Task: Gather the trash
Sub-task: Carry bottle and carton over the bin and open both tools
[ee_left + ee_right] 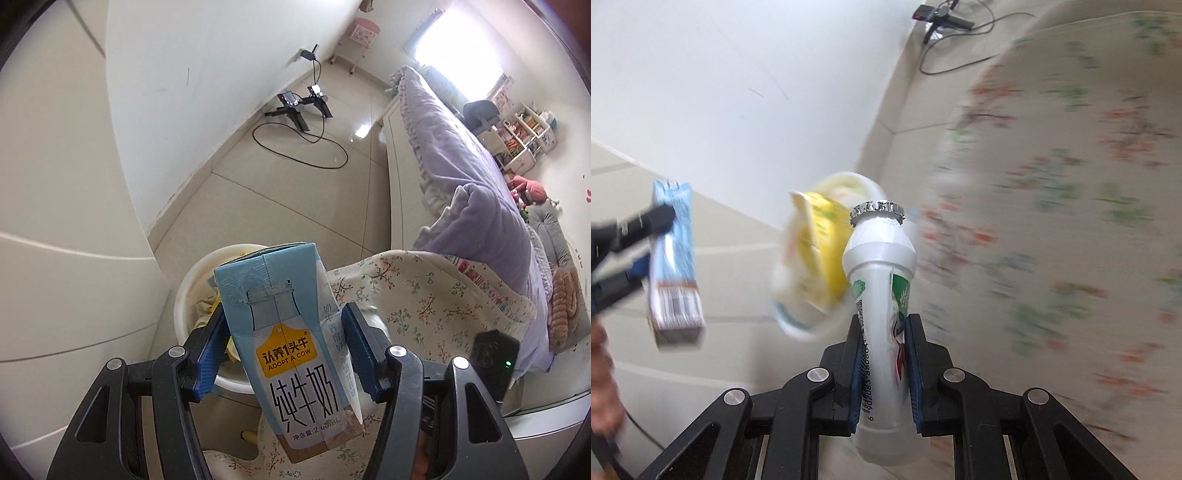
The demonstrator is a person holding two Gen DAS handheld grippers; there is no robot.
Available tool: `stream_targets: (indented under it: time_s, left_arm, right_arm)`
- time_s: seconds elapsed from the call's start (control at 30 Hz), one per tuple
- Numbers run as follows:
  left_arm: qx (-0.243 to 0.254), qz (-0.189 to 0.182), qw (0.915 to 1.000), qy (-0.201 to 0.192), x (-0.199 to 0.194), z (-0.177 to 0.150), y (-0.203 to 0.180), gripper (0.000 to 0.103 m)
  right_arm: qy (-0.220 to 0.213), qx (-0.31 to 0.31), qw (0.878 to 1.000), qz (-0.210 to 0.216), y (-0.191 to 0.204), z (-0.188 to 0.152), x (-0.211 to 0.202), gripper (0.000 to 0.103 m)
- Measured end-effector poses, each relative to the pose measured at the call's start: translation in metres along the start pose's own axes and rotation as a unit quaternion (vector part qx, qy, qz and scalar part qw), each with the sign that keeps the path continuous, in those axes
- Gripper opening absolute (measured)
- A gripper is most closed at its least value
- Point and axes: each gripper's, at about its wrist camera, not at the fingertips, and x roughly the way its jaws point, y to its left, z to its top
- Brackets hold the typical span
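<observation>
My left gripper [284, 325] is shut on a light blue milk carton [288, 343] and holds it in the air above a white trash bin [184, 295] that holds yellow and pale wrappers. My right gripper [884, 332] is shut on a small white yogurt bottle [882, 295] with a foil cap, held upright. In the right wrist view the bin [827, 258] is blurred just beyond the bottle, with a yellow wrapper [822, 243] in it. The left gripper [631, 229] with the carton [674, 258] shows at the left.
A floral cloth [424, 295] covers a surface right of the bin; it also fills the right wrist view [1052, 221]. A bed with a purple quilt [461, 173] lies at the right. A tripod and cable [303, 110] lie on the tiled floor by the white wall.
</observation>
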Motion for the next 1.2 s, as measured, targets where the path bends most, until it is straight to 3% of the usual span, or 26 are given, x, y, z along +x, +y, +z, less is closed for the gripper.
stream_targets:
  time_s: [0.23,0.33,0.37,0.4,0.53,0.73,0.87,0.93,1.07,1.1,1.2]
  left_arm:
    - [-0.019,0.007,0.9998,-0.009,-0.005,0.005,0.016,0.064]
    - [-0.019,0.008,0.9998,-0.005,-0.002,0.006,0.018,0.064]
    - [-0.016,0.008,0.9998,-0.004,-0.001,0.005,0.017,0.064]
    - [-0.014,0.009,0.9999,-0.003,-0.001,0.005,0.016,0.064]
    - [0.0,0.012,0.9999,0.007,0.011,0.004,0.005,0.064]
    - [0.007,0.008,0.9998,0.018,0.037,0.006,-0.009,0.064]
    - [-0.008,-0.045,0.9983,0.038,0.067,0.009,-0.017,0.064]
    - [-0.017,-0.052,0.9973,0.048,0.082,0.009,-0.018,0.065]
    - [-0.027,0.002,0.9967,0.077,0.113,0.01,-0.011,0.065]
    - [-0.029,0.021,0.9968,0.071,0.113,0.011,-0.009,0.065]
    - [-0.025,0.031,0.998,0.048,0.103,0.014,-0.009,0.065]
  right_arm:
    - [-0.019,0.01,1.0,0.001,0.05,0.029,0.056,0.019]
    - [-0.03,-0.004,0.999,-0.02,0.06,0.042,0.072,0.028]
    - [-0.027,-0.007,0.999,-0.03,0.062,0.045,0.082,0.042]
    - [-0.022,-0.006,0.999,-0.039,0.062,0.046,0.089,0.049]
    - [-0.019,0.003,0.999,-0.045,0.05,0.044,0.093,0.049]
    - [-0.035,0.023,0.998,-0.037,0.016,0.036,0.055,0.05]
    - [-0.055,0.048,0.997,-0.024,-0.006,0.028,0.018,0.051]
    - [-0.071,0.059,0.996,-0.018,-0.016,0.026,-0.004,0.054]
    - [-0.094,0.062,0.993,-0.017,-0.026,0.025,-0.032,0.056]
    - [-0.1,0.062,0.993,-0.016,-0.028,0.025,-0.039,0.056]
    - [-0.106,0.058,0.993,-0.012,-0.025,0.014,-0.055,0.058]
